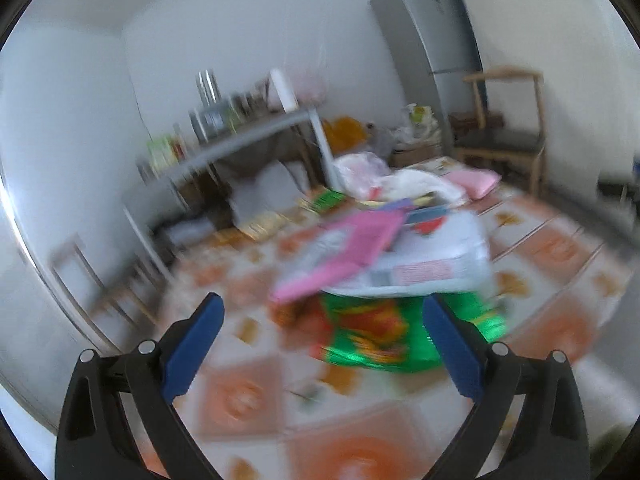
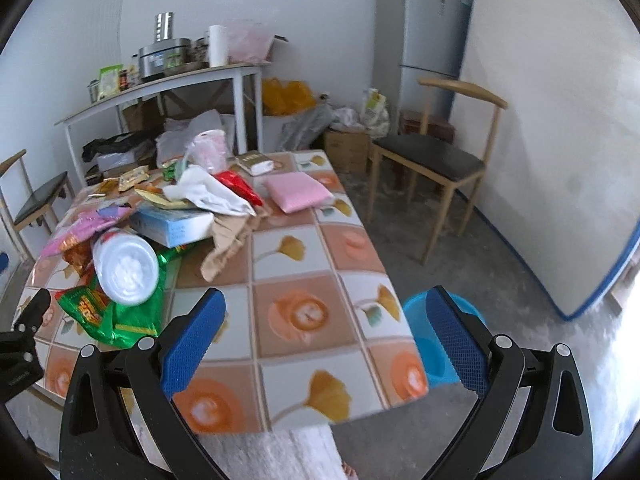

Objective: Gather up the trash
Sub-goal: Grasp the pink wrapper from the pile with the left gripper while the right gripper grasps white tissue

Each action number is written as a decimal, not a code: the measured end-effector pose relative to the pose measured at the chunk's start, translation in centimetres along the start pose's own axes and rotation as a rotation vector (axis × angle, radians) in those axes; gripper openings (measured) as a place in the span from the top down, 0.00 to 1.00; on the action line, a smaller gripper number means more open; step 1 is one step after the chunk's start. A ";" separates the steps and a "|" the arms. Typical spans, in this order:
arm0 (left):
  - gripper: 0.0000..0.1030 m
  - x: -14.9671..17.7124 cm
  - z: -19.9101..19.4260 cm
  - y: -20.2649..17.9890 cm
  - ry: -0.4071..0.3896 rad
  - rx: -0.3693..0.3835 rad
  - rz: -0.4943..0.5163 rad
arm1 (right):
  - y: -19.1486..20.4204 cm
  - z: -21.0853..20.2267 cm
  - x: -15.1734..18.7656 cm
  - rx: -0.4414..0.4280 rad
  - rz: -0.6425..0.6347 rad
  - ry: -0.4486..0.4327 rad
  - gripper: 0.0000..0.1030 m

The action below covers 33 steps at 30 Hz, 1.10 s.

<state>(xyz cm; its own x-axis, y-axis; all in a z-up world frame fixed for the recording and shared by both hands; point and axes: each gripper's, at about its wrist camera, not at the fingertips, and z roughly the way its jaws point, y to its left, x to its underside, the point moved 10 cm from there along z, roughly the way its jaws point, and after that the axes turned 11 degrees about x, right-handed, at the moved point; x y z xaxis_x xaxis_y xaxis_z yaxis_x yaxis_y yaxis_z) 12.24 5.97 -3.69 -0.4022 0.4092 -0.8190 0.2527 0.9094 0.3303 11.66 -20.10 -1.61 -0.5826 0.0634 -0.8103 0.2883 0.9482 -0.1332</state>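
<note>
Tiled in orange and white squares, the tablecloth (image 2: 332, 256) covers a table in a plain room with a fridge (image 2: 420, 32) and a wooden chair (image 2: 436, 156) behind it. Trash lies heaped on the table's left half: a green foil wrapper (image 2: 116, 316) nearest the front edge, a white plastic tub (image 2: 126, 266) tipped on its side on top of it, a pink packet (image 2: 76, 232) and a light blue box (image 2: 172, 224) just behind, and loose white plastic (image 2: 212, 192) further back. A blue bin (image 2: 436, 344) stands on the floor by the table's right front corner.

Left gripper (image 1: 320, 320): jaws wide apart, empty, aimed at the green foil wrapper (image 1: 384, 336); its view is smeared, so contact cannot be confirmed. Right gripper (image 2: 326, 320): jaws wide apart, empty, over bare tablecloth between heap and bin.

Assessment: collection appears barely begun; no item is seen in the bin.

Risks: the tub rests on the wrapper, so pulling the wrapper would likely roll the tub off the table. Thin foil may slip or tear under a shallow pinch. The bin sits low, beyond the table edge, so an early release would drop items on the floor.
</note>
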 end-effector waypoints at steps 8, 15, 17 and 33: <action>0.13 -1.1 3.4 0.2 -0.038 -0.168 0.443 | 2.3 1.6 -1.5 -0.059 -0.001 0.041 0.07; 0.55 -0.8 5.8 -0.5 -0.036 -0.145 0.678 | 2.1 1.8 -1.9 -0.041 -0.002 0.048 0.07; 0.77 -0.8 5.6 -0.5 -0.041 -0.125 0.698 | 1.9 2.1 -2.1 -0.032 0.001 0.054 0.07; 0.97 -3.4 1.3 6.7 -0.104 -0.131 0.296 | 6.8 4.4 -7.1 -0.321 0.070 0.105 0.16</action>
<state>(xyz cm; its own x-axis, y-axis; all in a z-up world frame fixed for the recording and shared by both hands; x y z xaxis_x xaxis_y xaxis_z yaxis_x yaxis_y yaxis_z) 16.50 10.55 0.70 -0.2347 0.6533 -0.7198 0.2268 0.7568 0.6130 21.05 -15.49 0.74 -0.6494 0.1475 -0.7460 0.0864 0.9890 0.1203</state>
